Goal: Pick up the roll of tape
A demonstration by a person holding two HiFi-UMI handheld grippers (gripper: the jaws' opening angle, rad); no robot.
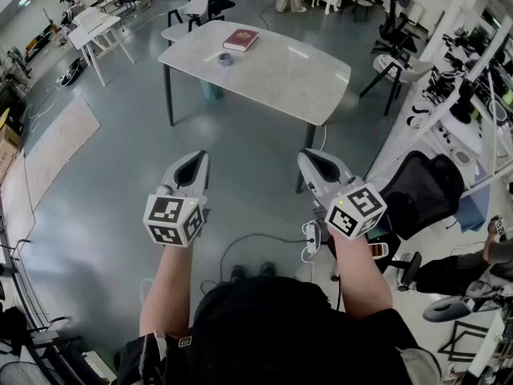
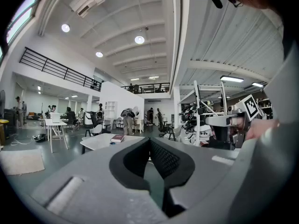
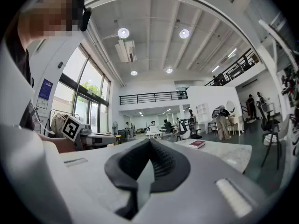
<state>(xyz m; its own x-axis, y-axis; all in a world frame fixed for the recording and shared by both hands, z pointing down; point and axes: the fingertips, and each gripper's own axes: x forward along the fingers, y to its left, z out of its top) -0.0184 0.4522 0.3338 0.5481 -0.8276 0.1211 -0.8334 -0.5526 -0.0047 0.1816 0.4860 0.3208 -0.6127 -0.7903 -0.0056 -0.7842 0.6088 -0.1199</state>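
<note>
Held side by side above the grey floor (image 1: 112,191), the left tool (image 1: 202,156) and the right tool (image 1: 306,156) each have their jaws closed with nothing between them. Well beyond them, the roll of tape (image 1: 225,58) lies on the pale surface (image 1: 280,79), near a red book (image 1: 240,39).

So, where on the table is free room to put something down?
The table is bare from the roll of tape to its right and near edges. Only the far left end, with tape and red book, is occupied.
</note>
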